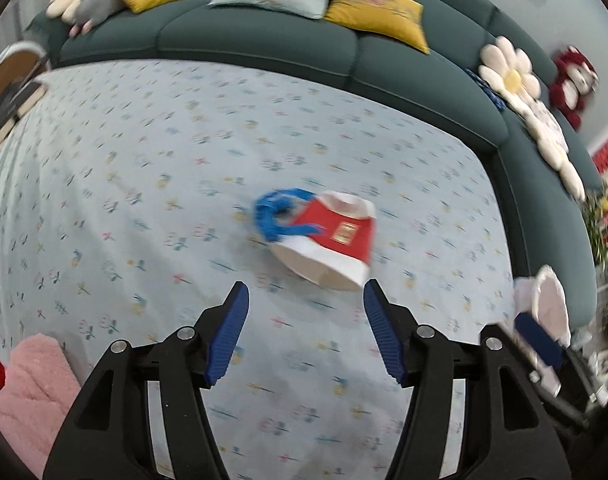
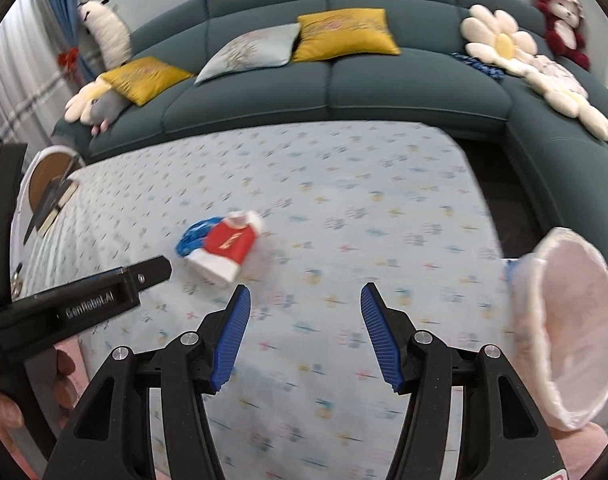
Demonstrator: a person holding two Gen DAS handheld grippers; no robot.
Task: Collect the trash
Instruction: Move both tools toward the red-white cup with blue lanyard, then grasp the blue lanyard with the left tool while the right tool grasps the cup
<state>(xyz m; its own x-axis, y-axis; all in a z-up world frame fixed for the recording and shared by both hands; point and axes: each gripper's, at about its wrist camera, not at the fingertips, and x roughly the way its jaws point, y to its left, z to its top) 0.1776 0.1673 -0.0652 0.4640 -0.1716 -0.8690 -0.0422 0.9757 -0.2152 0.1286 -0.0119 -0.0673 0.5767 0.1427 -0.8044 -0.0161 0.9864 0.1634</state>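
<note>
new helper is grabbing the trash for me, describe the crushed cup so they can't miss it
Start at the table with the pale blue flowered cloth before the dark green sofa. Near its middle lies a crushed red and white paper cup on its side, touching a crumpled blue wrapper, the cloth's only red item.

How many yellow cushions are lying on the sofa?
2. One yellow cushion lies at the left end of the sofa, over a plush toy. The other leans against the backrest, right of the pale blue cushion. More may be hidden.
</note>
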